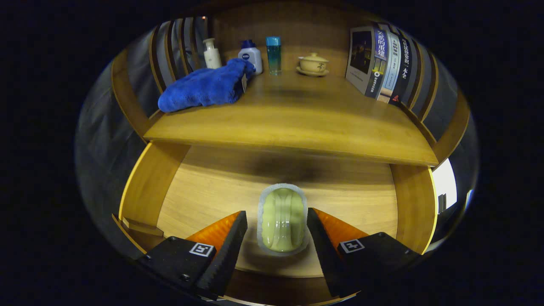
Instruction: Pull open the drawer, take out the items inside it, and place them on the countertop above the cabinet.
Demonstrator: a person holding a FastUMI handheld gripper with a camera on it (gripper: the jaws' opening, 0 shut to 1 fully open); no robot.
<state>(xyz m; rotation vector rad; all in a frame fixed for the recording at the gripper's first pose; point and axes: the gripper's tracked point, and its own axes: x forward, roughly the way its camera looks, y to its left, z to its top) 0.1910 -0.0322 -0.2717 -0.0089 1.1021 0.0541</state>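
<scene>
The wooden cabinet's countertop [297, 123] stretched broad across the scene, and under its front edge the drawer [204, 187] stood pulled open, its pale wood floor bare but for one thing. On the right of the countertop a row of books [382, 63] stood upright, leaning slightly against the slatted side. On the left a blue towel [204, 87] lay heaped in a loose fold, its far end touching the bottles at the back. Down in the drawer the gripper [282, 225] was set fairly wide, its fingers either side of a soap bar in a clear wrapper [283, 220] that lay on the drawer floor between them; the right finger looked very close to the wrapper's edge, the left one stood a little apart, and I could not tell that either pressed on it. Along the back of the countertop stood a cream pump bottle [211, 53], a white lotion bottle with a blue cap [250, 55] just beside the towel, a tall blue-green tumbler [273, 55], and, apart to the right, a small lidded tea bowl on a saucer [313, 63].
</scene>
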